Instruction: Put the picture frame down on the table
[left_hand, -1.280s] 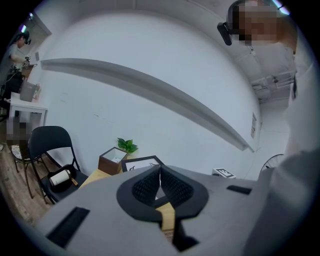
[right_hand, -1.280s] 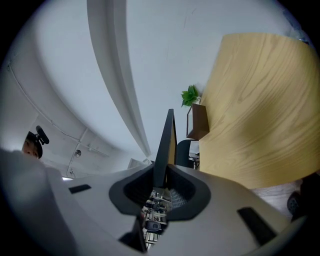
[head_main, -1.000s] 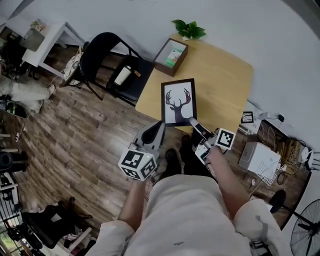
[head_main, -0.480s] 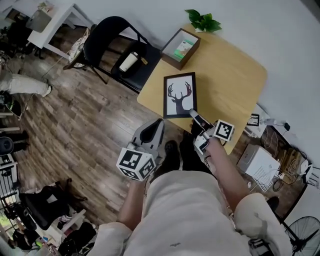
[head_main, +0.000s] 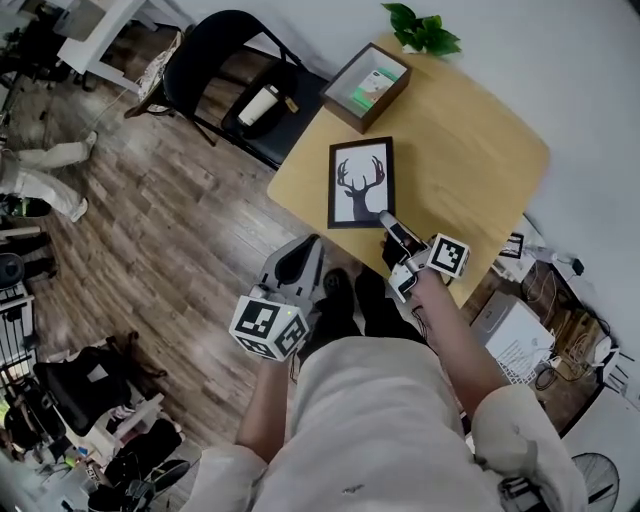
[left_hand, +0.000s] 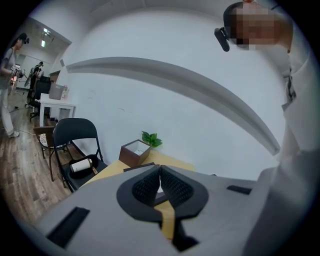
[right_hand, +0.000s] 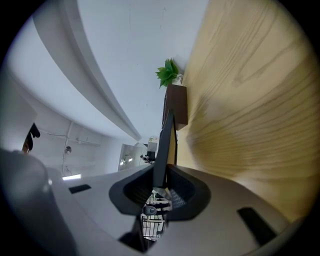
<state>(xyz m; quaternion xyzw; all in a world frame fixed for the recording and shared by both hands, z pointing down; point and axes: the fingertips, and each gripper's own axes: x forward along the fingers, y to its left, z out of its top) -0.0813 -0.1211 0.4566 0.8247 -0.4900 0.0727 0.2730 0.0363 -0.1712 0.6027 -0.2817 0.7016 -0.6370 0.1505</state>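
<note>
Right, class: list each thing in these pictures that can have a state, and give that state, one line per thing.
Black-framed deer picture frame: face up over the light wooden table, near edge clamped.
Right gripper: shut on the picture frame.
Left gripper: shut, empty.
Dark brown wooden box: open-topped, standing on the table.
Black folding chair: unfolded, with a pale bottle lying on its seat.

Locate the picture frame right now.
Head view: the deer picture frame is at centre, over the left part of the wooden table, just nearer than the brown box; the right gripper clamps its near edge.
</note>
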